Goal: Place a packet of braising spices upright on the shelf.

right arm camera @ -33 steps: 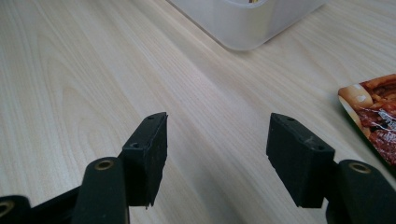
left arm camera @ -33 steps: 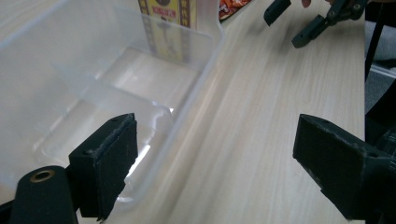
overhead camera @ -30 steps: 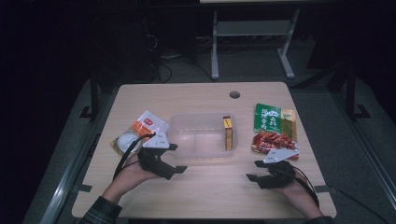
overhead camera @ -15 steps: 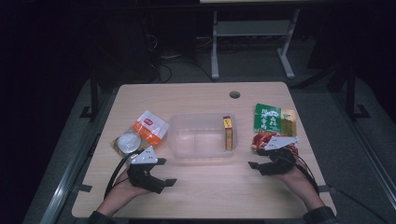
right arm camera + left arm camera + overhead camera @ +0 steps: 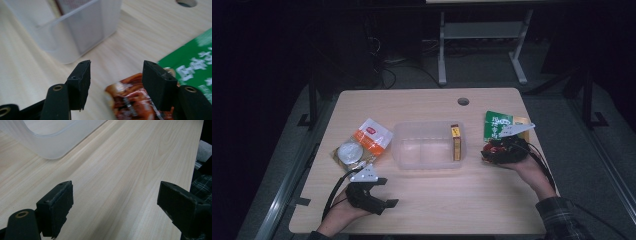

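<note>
A clear plastic container (image 5: 427, 145) stands mid-table with a slim yellow-brown box (image 5: 455, 142) upright against its right wall. My right gripper (image 5: 490, 152) hovers low over a red snack packet (image 5: 495, 149); in the right gripper view it (image 5: 116, 72) is open, and the red packet (image 5: 132, 100) lies just below and between the jaws, not clamped. A green packet (image 5: 197, 60) lies beside it. My left gripper (image 5: 388, 192) is near the front edge, wide open (image 5: 116, 192) over bare wood, with the container's corner (image 5: 50, 147) ahead of it.
An orange packet (image 5: 372, 137) and a round white pack (image 5: 348, 152) lie left of the container. The green packet (image 5: 498, 125) sits at the right, behind the red one. A cable hole (image 5: 463, 101) is near the table's far edge.
My left gripper has pulled back from the orange packet toward the front edge. My right gripper has moved forward onto the red snack packet.
</note>
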